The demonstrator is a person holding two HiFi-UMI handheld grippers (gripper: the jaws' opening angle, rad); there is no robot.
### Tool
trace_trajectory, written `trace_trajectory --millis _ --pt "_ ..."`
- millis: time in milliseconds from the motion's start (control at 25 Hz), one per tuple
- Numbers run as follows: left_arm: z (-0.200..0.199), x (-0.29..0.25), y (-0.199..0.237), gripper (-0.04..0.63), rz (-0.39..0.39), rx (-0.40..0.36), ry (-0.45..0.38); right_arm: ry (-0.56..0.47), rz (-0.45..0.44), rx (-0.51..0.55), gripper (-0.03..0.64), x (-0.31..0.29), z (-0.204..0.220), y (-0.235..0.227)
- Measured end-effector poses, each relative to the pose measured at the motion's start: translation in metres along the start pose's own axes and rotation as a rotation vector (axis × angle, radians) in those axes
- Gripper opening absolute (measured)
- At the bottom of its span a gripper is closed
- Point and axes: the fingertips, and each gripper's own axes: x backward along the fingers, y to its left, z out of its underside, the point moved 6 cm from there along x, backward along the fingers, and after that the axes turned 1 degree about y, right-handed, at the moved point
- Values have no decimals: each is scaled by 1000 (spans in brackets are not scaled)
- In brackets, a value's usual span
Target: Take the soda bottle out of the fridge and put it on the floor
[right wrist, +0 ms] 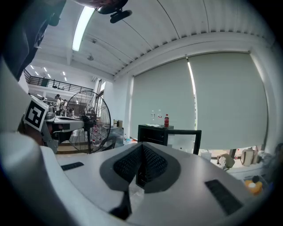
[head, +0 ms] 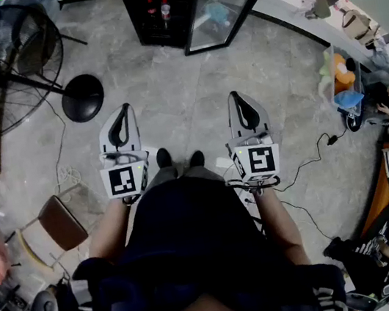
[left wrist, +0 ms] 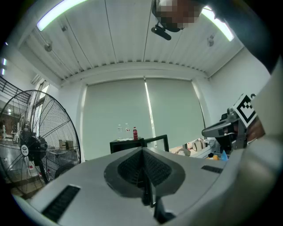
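Both grippers sat nearest, held out ahead over the tiled floor (head: 168, 88): the left gripper (head: 125, 111) had its jaws pressed together on nothing, and the right gripper (head: 235, 97) was likewise closed and empty. Well beyond them stood the black fridge (head: 131, 13), its glass door (head: 227, 4) swung open to the right. I made out the soda bottle (head: 152, 9) upright in the dark opening, a second bottle (head: 166, 11) just beside it. It lay straight ahead, roughly between the two tips, long axis vertical. With the door on the right, I judged the left gripper had the clearer line; either would need its jaws spread first.
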Motion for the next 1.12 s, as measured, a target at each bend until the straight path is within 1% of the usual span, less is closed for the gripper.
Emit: trace_trajectory --millis 240,480,720,880,1120 --pt "-1 -2 0 25 2 6 1 -25 -9 3 17 -4 -5 2" --pt "0 -3 -2 25 7 12 4 -9 -10 0 17 -4 -3 2" --pt "1 -1 -7 25 15 14 -16 -19 -4 6 17 0 -2 2" --pt "4 -2 -7 26 17 20 -9 -22 -10 4 17 0 -3 3" --pt "8 -8 -7 29 54 45 24 -18 -19 2 17 -2 -3 2"
